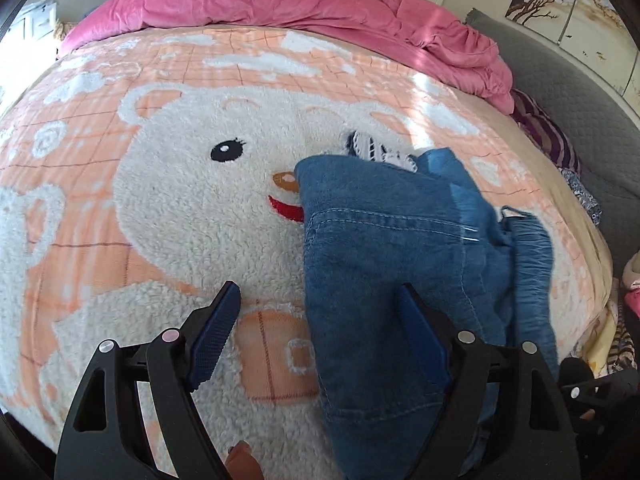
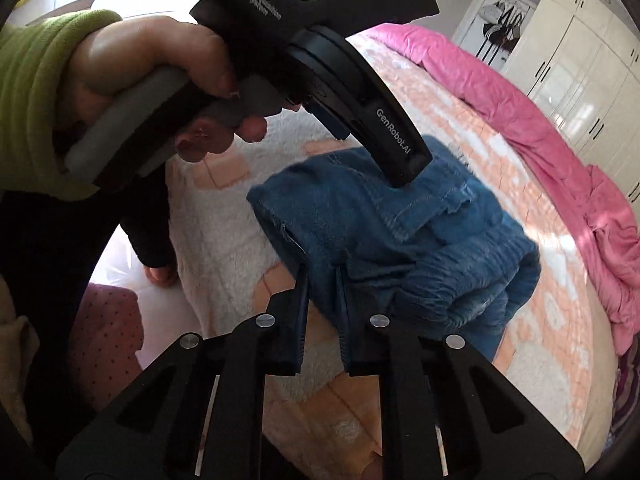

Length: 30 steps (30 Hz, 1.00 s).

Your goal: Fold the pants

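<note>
Blue denim pants (image 1: pixel 384 248) lie in a folded bundle on the bear-print blanket (image 1: pixel 172 208). My left gripper (image 1: pixel 320 304) is open just above the pants' near left edge, with its right finger (image 1: pixel 420 332) over the denim and its left finger (image 1: pixel 216 328) over the blanket. In the right wrist view the pants (image 2: pixel 360 216) lie in the middle. My right gripper (image 2: pixel 322 276) is shut on the near edge of the denim. The left gripper's body (image 2: pixel 360 100), held by a hand, hangs over the pants.
A pink duvet (image 1: pixel 280 4) is bunched along the far edge of the bed and shows at the right in the right wrist view (image 2: pixel 560 152). A grey headboard (image 1: pixel 580 120) and striped cloth (image 1: pixel 548 136) lie at the right. White wardrobes (image 2: pixel 580 60) stand behind.
</note>
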Motion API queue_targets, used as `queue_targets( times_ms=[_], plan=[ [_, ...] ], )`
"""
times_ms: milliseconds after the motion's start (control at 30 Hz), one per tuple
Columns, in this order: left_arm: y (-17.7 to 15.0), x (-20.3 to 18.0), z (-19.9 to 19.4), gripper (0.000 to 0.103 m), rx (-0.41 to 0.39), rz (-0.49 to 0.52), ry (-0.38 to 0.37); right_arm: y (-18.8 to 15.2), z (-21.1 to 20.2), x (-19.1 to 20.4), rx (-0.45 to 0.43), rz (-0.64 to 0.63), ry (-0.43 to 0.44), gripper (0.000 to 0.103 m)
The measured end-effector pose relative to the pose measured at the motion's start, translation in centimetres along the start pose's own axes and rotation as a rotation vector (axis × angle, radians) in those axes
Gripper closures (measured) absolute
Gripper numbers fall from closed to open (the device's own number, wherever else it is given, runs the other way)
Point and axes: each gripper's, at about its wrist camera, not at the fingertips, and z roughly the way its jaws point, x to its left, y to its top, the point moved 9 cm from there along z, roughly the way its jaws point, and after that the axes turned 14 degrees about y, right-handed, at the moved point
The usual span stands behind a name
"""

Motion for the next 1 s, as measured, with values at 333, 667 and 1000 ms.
queue_targets(
  times_ms=[333,667,1000],
  plan=[
    [-0.3,0.3,-1.9,0.024,-0.018,-0.048,-0.075,1.9,-8.5,-3.8,-0.379,0.292,0.176,0.042],
    [-0.3,-0.6,-1.2,0.024,-0.009,-0.04,-0.092,-7.7,-7.1,-17.0,-0.383,0.963,0.031,0.046],
    [0.2,-1.4,-0.4,0.024,-0.024,-0.018,-0.088,-6.0,-1.8,-18.0,-0.301,0.999,0.137,0.072]
  ],
)
